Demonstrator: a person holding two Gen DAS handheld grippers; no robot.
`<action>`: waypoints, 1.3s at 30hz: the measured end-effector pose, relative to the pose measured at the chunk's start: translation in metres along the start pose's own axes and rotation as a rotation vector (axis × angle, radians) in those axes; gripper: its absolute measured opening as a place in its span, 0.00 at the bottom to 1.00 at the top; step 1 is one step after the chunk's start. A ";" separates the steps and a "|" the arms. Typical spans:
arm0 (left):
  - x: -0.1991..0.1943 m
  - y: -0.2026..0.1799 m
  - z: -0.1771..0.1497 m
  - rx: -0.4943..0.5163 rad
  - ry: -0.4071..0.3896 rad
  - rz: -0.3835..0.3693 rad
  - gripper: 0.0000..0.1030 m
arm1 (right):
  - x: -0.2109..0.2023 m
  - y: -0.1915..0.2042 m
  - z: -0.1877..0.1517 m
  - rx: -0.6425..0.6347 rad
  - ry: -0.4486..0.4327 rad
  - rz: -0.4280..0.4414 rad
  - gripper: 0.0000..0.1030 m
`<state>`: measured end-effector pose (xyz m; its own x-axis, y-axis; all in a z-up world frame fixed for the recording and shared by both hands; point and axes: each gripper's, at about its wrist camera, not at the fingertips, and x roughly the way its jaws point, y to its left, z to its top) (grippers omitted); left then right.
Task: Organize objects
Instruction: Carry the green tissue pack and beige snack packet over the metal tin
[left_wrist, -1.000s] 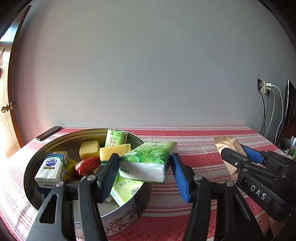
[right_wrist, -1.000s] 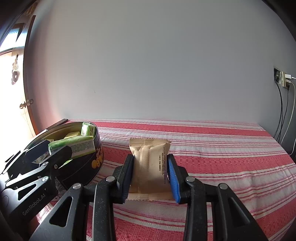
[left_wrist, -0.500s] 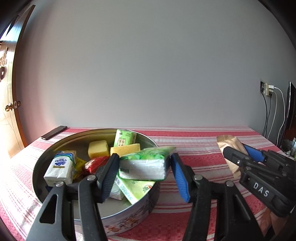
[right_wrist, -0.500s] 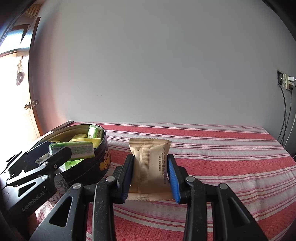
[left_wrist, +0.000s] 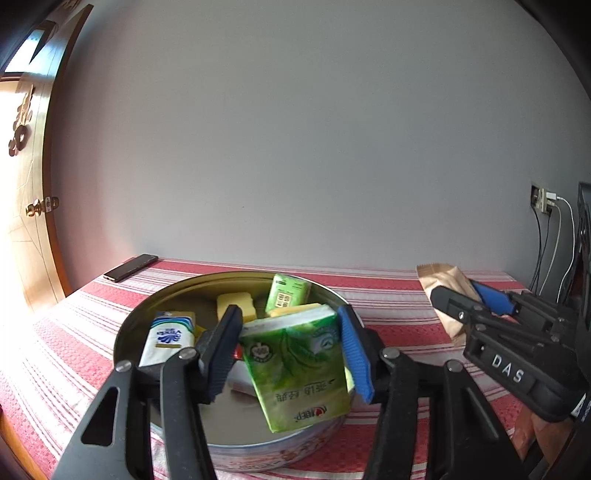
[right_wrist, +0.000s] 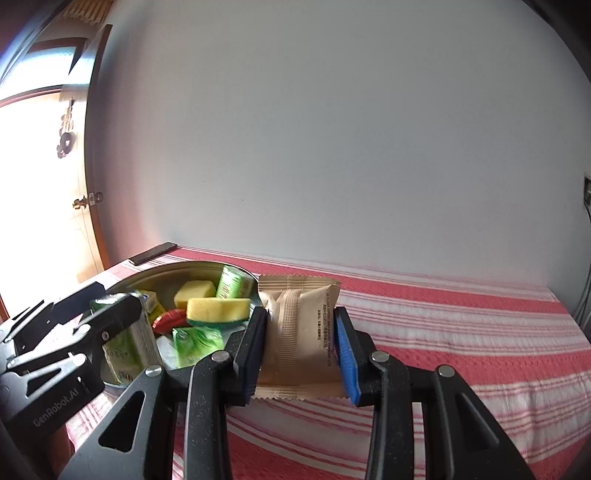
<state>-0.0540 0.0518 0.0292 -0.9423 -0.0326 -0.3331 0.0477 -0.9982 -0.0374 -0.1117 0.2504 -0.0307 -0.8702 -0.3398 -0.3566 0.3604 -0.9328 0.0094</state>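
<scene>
My left gripper (left_wrist: 288, 350) is shut on a green tissue pack (left_wrist: 299, 369), tipped on end and held over the near part of a round metal tin (left_wrist: 147, 325). The tin holds yellow sponges (left_wrist: 236, 304), a white and blue tissue pack (left_wrist: 168, 338), a small green pack (left_wrist: 288, 295) and a red wrapped sweet (right_wrist: 170, 319). My right gripper (right_wrist: 301, 350) is shut on a beige snack packet (right_wrist: 301, 332), held upright above the striped cloth just right of the tin. The left gripper also shows in the right wrist view (right_wrist: 122, 325).
A red and white striped cloth (right_wrist: 461, 332) covers the table. A dark phone (left_wrist: 131, 267) lies at the back left corner. A wooden door (left_wrist: 29, 221) stands at the left. A wall socket with cables (left_wrist: 545, 201) is at the right.
My left gripper has tilted down, so the green pack turned from flat to on end over the tin. My right gripper has moved left, closer to the tin, with the beige packet.
</scene>
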 end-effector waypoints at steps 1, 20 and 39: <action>0.000 0.002 0.000 -0.002 0.001 0.001 0.52 | 0.002 0.003 0.002 -0.005 -0.001 0.004 0.38; 0.019 0.052 0.010 -0.052 0.022 0.083 0.52 | 0.039 0.060 0.035 -0.083 0.024 0.103 0.38; 0.060 0.069 -0.006 -0.005 0.197 0.117 0.51 | 0.098 0.099 0.026 -0.103 0.172 0.188 0.38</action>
<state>-0.1050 -0.0190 0.0010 -0.8476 -0.1365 -0.5127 0.1548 -0.9879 0.0072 -0.1703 0.1212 -0.0408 -0.7185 -0.4721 -0.5108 0.5499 -0.8352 -0.0017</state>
